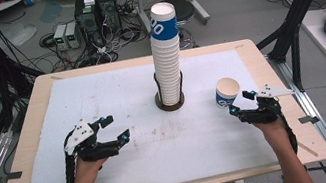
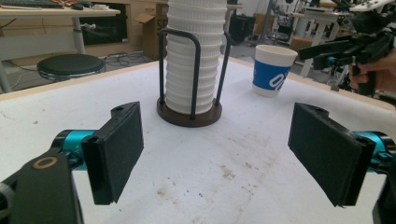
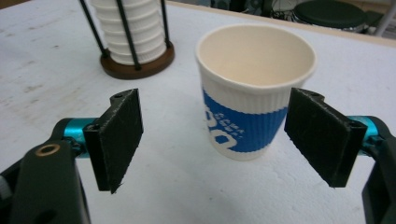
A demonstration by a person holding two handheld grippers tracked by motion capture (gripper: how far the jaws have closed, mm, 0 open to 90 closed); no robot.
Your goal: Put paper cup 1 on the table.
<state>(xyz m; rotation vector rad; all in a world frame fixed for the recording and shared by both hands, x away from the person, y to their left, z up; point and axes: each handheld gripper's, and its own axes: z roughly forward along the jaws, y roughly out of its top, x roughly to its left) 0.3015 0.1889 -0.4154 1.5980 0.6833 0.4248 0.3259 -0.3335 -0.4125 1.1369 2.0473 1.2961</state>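
Left gripper (image 1: pixel 116 128) low over the near left of the surface (image 1: pixel 152 159), held in a hand (image 1: pixel 88 166), jaws spread wide with nothing between them. In the left gripper view (image 2: pixel 215 154) the two black pads frame bare stained mat; stack and cup lie beyond them.

Right gripper (image 1: pixel 240 103) at the near right, hand (image 1: pixel 271 128) behind it, jaws open and pointed at the cup (image 1: pixel 227 91). In the right gripper view (image 3: pixel 212 140) the cup (image 3: pixel 250 93) stands upright just ahead of the pads, between their lines but slightly farther; pads not touching it, a gap visible on each side. Cup is white with a blue band and white lettering, ribbed wall, empty inside.

Cup sits on the white mat at the right, well apart from the stack, near the mat's right edge. In the left gripper view the cup (image 2: pixel 273 70) shows right of the stack, with the right gripper (image 2: pixel 327 49) just beside it.

Mid surface: stack (image 1: pixel 166 55) of white cups, upright in a holder (image 1: pixel 170 101) with a round dark base and thin black rods. Top cup carries a blue band. Stack (image 3: pixel 130 28) and holder (image 3: pixel 137 63) show behind left of the cup in the right gripper view.

Beyond the surface: floor (image 1: pixel 238 12) with cables, boxes of electronics (image 1: pixel 96 12), a stool (image 2: pixel 70 65).
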